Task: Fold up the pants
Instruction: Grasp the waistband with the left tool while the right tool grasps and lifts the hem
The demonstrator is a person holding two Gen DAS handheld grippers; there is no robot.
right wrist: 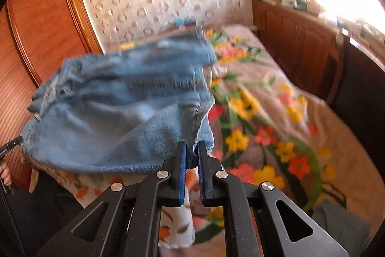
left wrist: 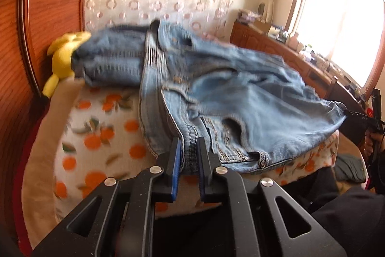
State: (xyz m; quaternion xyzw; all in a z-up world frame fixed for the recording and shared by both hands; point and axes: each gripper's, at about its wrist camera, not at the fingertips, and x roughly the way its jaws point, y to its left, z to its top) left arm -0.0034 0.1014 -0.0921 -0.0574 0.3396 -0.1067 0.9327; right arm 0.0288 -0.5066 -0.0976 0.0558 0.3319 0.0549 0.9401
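Observation:
Light blue denim pants (left wrist: 216, 93) are held up over the bed, blurred by motion. My left gripper (left wrist: 189, 148) is shut on the waistband edge near the metal button (left wrist: 263, 163). My right gripper (right wrist: 191, 151) is shut on the other edge of the pants (right wrist: 120, 112), at a seam. In the left wrist view the right gripper (left wrist: 346, 113) shows at the far right, holding the cloth's corner. In the right wrist view the left gripper's tip (right wrist: 16, 141) shows at the far left. The pant legs (left wrist: 108, 59) lie back toward the headboard.
An orange-print cloth (left wrist: 96, 136) covers the near part of the bed, and a floral blanket (right wrist: 264, 112) the rest. A yellow plush toy (left wrist: 62, 59) lies by the wooden headboard (left wrist: 48, 4). A wooden cabinet (right wrist: 300, 40) stands under the window. A grey cloth (right wrist: 336, 228) lies at the right.

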